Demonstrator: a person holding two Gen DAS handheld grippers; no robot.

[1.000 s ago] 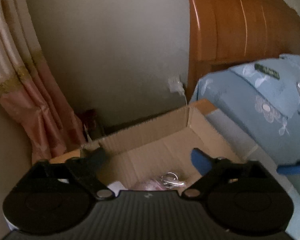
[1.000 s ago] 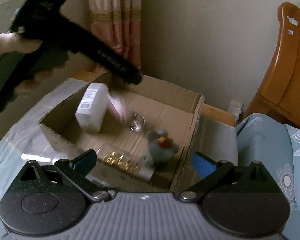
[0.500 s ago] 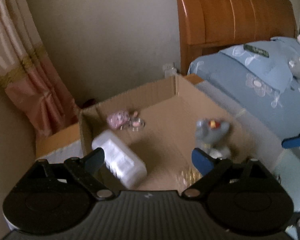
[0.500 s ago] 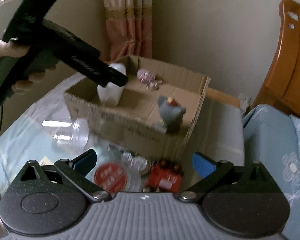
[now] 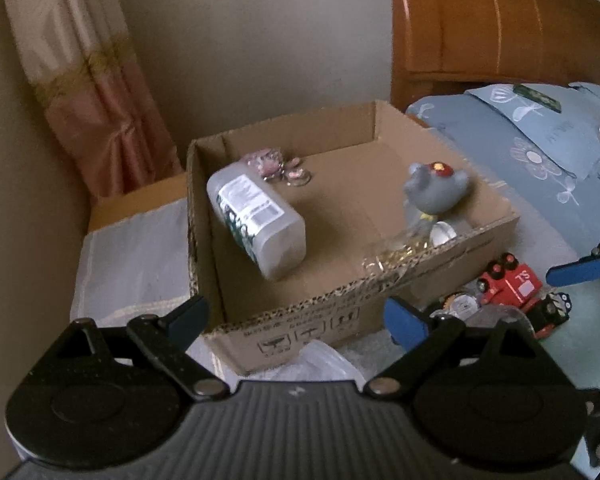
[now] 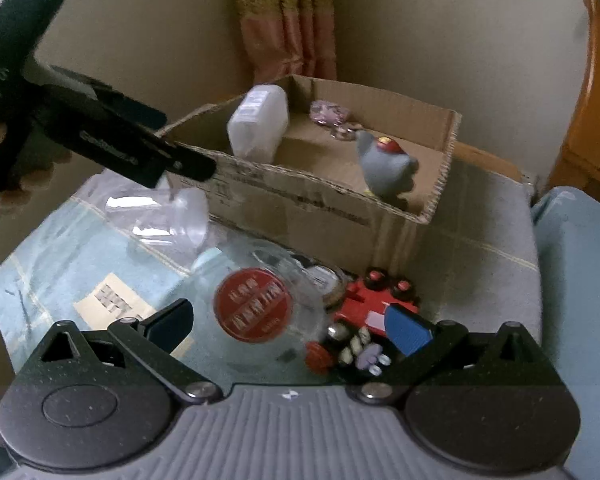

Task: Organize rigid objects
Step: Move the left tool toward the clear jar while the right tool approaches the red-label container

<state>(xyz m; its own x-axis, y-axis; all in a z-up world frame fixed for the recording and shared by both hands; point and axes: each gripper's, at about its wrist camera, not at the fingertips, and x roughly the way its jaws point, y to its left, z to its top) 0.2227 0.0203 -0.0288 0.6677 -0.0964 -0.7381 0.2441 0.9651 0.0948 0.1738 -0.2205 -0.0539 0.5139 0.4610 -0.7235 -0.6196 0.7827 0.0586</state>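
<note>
On your left sits one clear plastic cup [image 6: 168,216], tipped on its side on the pale blue cloth-covered tabletop [image 6: 56,248]. Your left gripper [image 5: 292,320] hovers before the open brown cardboard box [image 5: 340,308], fingers [image 5: 404,322] wide apart on nothing. Inside the box you have four things: one translucent white plastic bottle [image 5: 256,220] with a printed label, lying aslant; one pink trinket [image 5: 266,160] at the back wall; one grey bird-shaped figurine [image 5: 434,188], standing; one glittery gold piece [image 5: 396,250] at the front wall. Before the box stand one red-lidded glass jar [image 6: 254,310] and one red toy truck [image 6: 376,304]. Your right gripper [image 6: 290,326] hangs over them, its fingers apart, empty.
</note>
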